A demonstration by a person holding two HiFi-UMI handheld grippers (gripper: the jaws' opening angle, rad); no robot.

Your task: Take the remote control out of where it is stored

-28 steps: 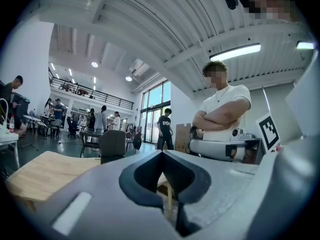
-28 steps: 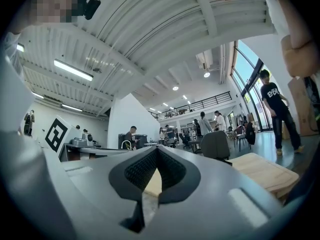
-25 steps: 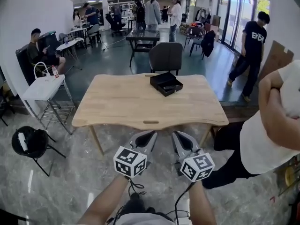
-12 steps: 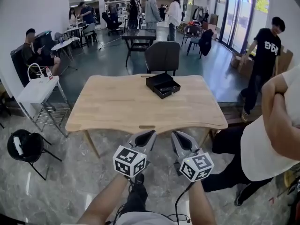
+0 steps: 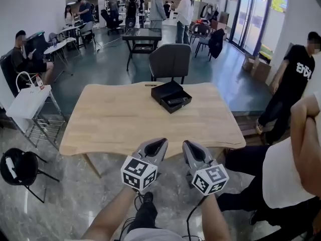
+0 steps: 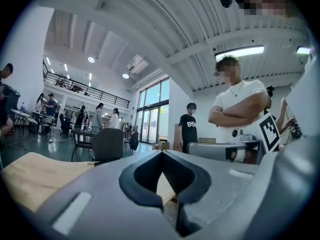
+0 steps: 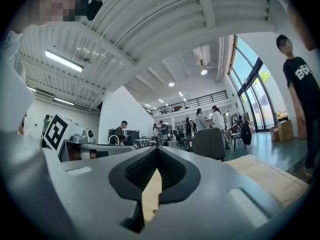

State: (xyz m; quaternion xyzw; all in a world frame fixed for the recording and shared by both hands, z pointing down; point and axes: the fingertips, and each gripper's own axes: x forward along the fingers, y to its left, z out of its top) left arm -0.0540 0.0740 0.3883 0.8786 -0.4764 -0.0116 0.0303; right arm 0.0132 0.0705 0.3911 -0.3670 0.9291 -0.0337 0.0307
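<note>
Remote [image 5: 177, 101] lay in box [image 5: 161, 91] at 12 o'clock. Left tool [image 5: 158, 144] and right tool [image 5: 189, 146] were closed, empty. I should open one on approach.

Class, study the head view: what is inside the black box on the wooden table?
The open black box holds what looks like the remote control, slim and dark. Anything beneath it is covered; its buttons are too small to tell.
</note>
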